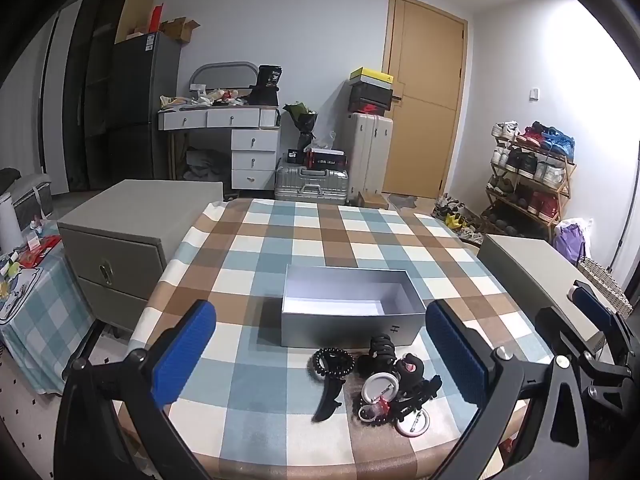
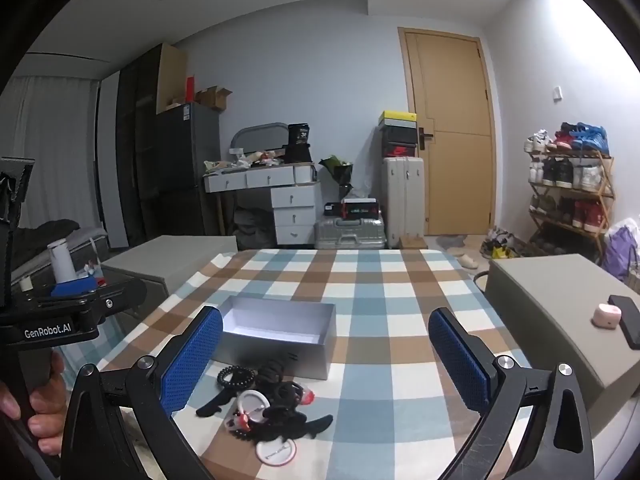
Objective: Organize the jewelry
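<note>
An open grey box (image 1: 352,308) with a white inside stands on the checkered table; it also shows in the right wrist view (image 2: 276,336). In front of it lies a pile of accessories (image 1: 384,384): a black coiled hair tie (image 1: 333,362), black hair clips, round white badges (image 1: 380,388). The pile (image 2: 268,404) sits low left in the right wrist view. My left gripper (image 1: 320,364) is open and empty, hovering above the pile. My right gripper (image 2: 324,364) is open and empty, to the right of the pile.
A grey cabinet (image 1: 132,236) stands left of the table, another (image 2: 560,320) to the right with a phone (image 2: 628,320) and a pink object on it. Suitcases, a dresser, a door and a shoe rack (image 1: 532,176) stand at the back.
</note>
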{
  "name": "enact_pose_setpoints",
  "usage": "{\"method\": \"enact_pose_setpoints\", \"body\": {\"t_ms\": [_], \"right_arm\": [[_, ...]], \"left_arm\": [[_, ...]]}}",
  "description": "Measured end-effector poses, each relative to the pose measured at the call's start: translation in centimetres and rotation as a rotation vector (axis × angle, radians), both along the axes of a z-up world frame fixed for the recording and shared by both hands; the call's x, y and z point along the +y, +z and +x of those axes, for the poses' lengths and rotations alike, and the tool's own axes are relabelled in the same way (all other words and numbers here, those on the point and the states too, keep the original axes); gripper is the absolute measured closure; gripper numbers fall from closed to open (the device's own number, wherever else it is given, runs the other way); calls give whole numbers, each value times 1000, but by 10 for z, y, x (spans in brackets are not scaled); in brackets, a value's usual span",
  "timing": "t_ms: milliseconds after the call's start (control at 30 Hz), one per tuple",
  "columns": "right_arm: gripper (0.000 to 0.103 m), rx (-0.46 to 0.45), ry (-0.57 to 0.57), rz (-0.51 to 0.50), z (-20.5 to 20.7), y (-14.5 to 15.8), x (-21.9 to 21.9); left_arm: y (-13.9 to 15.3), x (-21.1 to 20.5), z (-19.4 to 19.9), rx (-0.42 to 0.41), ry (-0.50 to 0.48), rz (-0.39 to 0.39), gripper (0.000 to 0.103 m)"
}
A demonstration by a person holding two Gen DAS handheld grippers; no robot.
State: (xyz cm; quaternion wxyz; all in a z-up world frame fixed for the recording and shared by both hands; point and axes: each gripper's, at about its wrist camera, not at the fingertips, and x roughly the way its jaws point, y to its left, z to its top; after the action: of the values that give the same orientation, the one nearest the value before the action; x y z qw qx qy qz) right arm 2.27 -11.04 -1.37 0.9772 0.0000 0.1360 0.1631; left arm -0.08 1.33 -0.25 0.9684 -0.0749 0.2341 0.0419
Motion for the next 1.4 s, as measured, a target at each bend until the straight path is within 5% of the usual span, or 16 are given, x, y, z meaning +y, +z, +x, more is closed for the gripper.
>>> {"method": "enact_pose_setpoints", "body": {"t_ms": [1133, 1400], "right_arm": [[0, 29, -12, 3, 1, -12, 2], [0, 185, 22, -62, 32, -54, 6]], "left_arm": [[-6, 0, -1, 21, 3, 15, 1], [-24, 5, 1, 73, 17, 40, 1]]}}
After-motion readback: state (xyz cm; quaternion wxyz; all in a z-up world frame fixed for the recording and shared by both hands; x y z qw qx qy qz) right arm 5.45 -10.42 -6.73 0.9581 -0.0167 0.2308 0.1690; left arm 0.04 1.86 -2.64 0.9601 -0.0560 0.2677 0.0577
